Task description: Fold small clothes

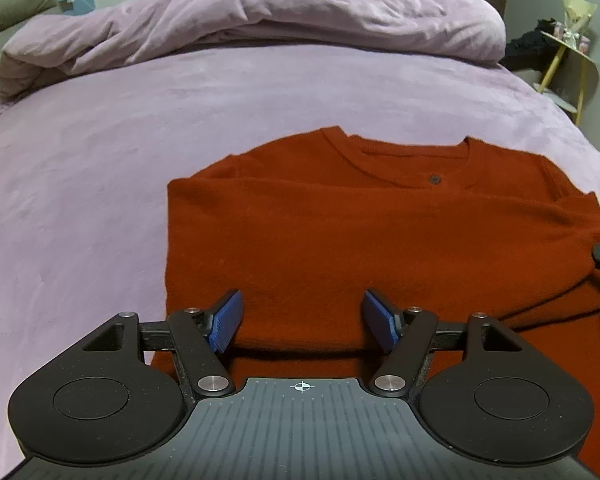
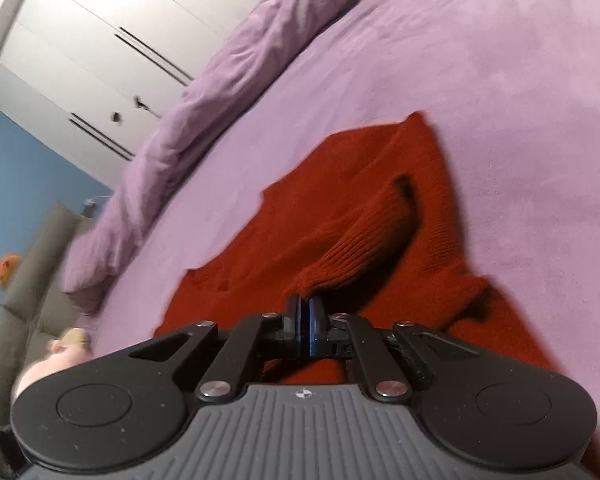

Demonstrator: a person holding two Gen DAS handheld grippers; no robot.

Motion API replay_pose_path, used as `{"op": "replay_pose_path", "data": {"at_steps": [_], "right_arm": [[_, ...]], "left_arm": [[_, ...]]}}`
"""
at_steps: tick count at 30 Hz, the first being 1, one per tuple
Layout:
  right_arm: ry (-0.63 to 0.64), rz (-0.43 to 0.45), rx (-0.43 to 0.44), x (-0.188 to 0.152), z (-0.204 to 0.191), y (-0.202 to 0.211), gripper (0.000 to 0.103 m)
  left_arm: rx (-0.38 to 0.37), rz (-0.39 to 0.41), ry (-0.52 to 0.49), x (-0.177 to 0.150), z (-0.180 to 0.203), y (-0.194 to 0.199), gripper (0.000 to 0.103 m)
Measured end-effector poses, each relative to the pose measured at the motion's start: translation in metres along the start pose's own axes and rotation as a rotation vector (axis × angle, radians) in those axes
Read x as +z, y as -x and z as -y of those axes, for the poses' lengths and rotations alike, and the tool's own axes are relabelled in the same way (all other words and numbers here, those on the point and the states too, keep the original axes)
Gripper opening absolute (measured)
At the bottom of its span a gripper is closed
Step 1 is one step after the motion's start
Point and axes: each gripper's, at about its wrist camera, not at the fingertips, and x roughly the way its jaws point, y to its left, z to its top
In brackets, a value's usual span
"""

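**mika_folds:** So where was the red sweater (image 1: 380,232) at that point?

**tobi88:** It lay flat on the purple bed (image 1: 140,140), neckline facing the far side toward the bunched-up duvet (image 1: 260,20). On the left wrist view, the side of the sweater to the left looked already folded in, with a straight edge there. A small dark button (image 1: 435,179) sat just below the collar.

**mika_folds:** And the left hand-held gripper (image 1: 304,320)?

**tobi88:** Spread wide, blue pads (image 1: 228,320) well apart, nothing between them. It hovered over the sweater's near hem.

**mika_folds:** Right one?

**tobi88:** The right hand-held gripper (image 2: 309,330) had its pads pressed together, pinching the sweater's sleeve (image 2: 364,240) by the ribbed cuff. The sleeve ran from the gripper back over the sweater's body, lifted a bit off it. That view was tilted and blurry, so I couldn't make out much more of the fold.

**mika_folds:** Anything else around the sweater?

**tobi88:** White wardrobe doors (image 2: 100,60) beyond the duvet, and a little yellow side table (image 1: 568,44) off past the sweater's right shoulder, beside the bed.
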Motion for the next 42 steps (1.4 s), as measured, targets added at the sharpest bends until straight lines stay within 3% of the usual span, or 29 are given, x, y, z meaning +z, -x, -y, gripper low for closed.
{"op": "replay_pose_path", "data": {"at_steps": [2,6,10,14,17,21,24,26,32,39,42], "right_arm": [[0.133,0.0,-0.175,-0.004,-0.005,-0.005,0.0],[0.285,-0.002,-0.216,-0.013,-0.018,-0.008,0.0],[0.322,-0.055,-0.15,-0.02,-0.025,0.008,0.002],[0.377,-0.128,-0.084,-0.046,-0.019,0.047,0.008],[0.37,-0.195,-0.094,-0.075,-0.005,0.087,0.012],[0.331,-0.208,-0.134,-0.109,0.017,0.145,0.013],[0.302,-0.204,-0.191,-0.132,0.028,0.182,0.027],[0.307,-0.202,-0.229,-0.142,0.033,0.197,0.029],[0.278,-0.247,-0.186,-0.154,0.037,0.192,0.031],[0.344,-0.231,-0.259,-0.156,0.028,0.194,0.031],[0.335,-0.236,-0.276,-0.156,0.033,0.194,0.031]], "left_arm": [[0.001,-0.001,-0.009,-0.001,0.001,-0.001,0.075],[-0.006,-0.011,-0.019,0.0,0.001,0.001,0.075],[-0.02,-0.006,-0.034,-0.01,-0.005,0.019,0.073],[-0.034,-0.012,-0.059,-0.043,-0.019,0.056,0.073],[-0.05,-0.054,-0.046,-0.082,-0.035,0.087,0.073],[-0.054,-0.124,-0.015,-0.132,-0.051,0.123,0.073],[-0.042,-0.137,-0.002,-0.16,-0.057,0.148,0.073],[-0.02,-0.142,0.015,-0.171,-0.061,0.158,0.074],[-0.022,-0.194,0.095,-0.189,-0.075,0.165,0.074],[-0.118,-0.23,0.14,-0.188,-0.082,0.159,0.066],[-0.124,-0.241,0.152,-0.186,-0.082,0.154,0.058]]}}
